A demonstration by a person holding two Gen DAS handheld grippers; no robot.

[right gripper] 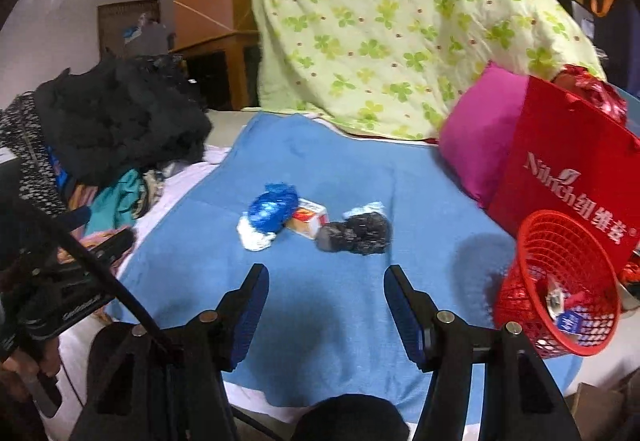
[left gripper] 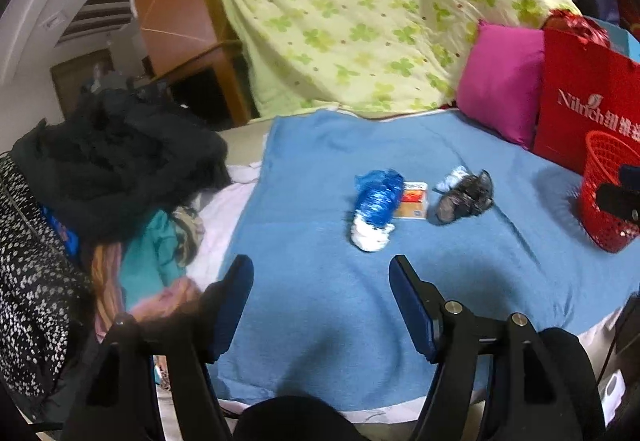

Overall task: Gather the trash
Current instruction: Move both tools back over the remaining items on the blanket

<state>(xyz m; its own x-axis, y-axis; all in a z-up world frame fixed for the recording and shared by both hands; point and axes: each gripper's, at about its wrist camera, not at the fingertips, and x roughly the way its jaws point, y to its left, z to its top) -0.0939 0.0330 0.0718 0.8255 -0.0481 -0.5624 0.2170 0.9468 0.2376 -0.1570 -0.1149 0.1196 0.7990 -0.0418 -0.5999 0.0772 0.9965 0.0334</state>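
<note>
We look along both tools at a bed covered by a blue blanket [left gripper: 320, 301]. Our left tool [left gripper: 322, 273] hangs released above the blanket, jaws apart with nothing between them. Our right tool [right gripper: 326, 283] is likewise released and empty over the near part of the blanket.

The trash lies in a short row near the middle of the blanket: a crumpled blue and white wrapper [left gripper: 376, 209], a small orange and white carton [left gripper: 414, 199] touching it, and just beside that a crumpled dark wrapper [left gripper: 464, 197] with a bit of white paper at its far end. All three lie beyond the fingertips of both tools, apart from them.

A red mesh basket [right gripper: 556, 281] stands tilted at the right edge of the blanket, with a few scraps already inside. Behind it lean a red paper bag [right gripper: 568, 169] and a magenta pillow [right gripper: 480, 137], against a quilt with green clovers [right gripper: 400, 21]. A heap of dark clothes [left gripper: 120, 161] lies at the left.
</note>
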